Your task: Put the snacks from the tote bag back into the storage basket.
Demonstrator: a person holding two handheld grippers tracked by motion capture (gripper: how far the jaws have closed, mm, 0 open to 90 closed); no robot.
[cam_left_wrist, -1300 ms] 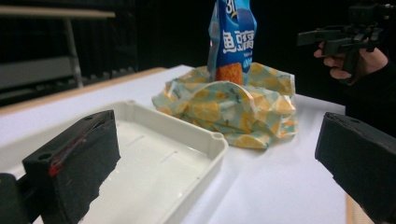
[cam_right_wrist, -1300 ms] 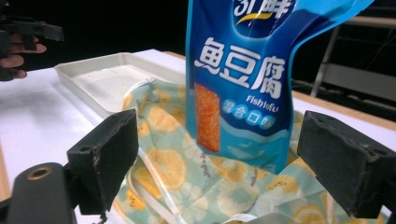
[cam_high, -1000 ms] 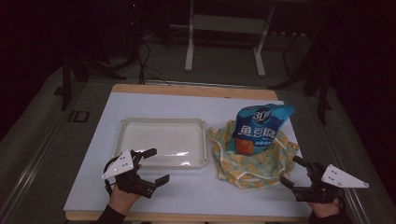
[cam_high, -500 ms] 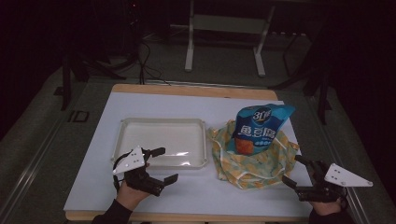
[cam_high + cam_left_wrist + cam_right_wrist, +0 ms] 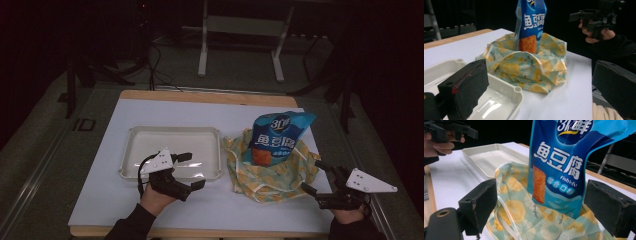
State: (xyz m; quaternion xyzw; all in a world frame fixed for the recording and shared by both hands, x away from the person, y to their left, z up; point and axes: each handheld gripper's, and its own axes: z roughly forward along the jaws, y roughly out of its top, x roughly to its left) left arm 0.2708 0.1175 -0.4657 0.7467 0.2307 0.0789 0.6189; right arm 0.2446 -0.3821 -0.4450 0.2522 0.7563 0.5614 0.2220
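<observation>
The blue snack bag (image 5: 279, 137) stands upright in the crumpled lemon-print cloth bag (image 5: 270, 172), just ahead of your right gripper (image 5: 316, 176), whose jaws are spread wide and hold nothing. Your left gripper (image 5: 191, 171), also spread and empty, hovers at the white tray's (image 5: 131, 150) near rim. You seem to be at the approach; next, reach forward and bracket the snack bag's lower half before pinching

The high view looks forward and down on the whole desk (image 5: 100, 200) from above its near edge. Each tool view sits low and close, looking across the desk between its own jaws. All three share the blue snack bag (image 5: 278, 137) (image 5: 531, 22) (image 5: 566, 162), mid-frame.
</observation>
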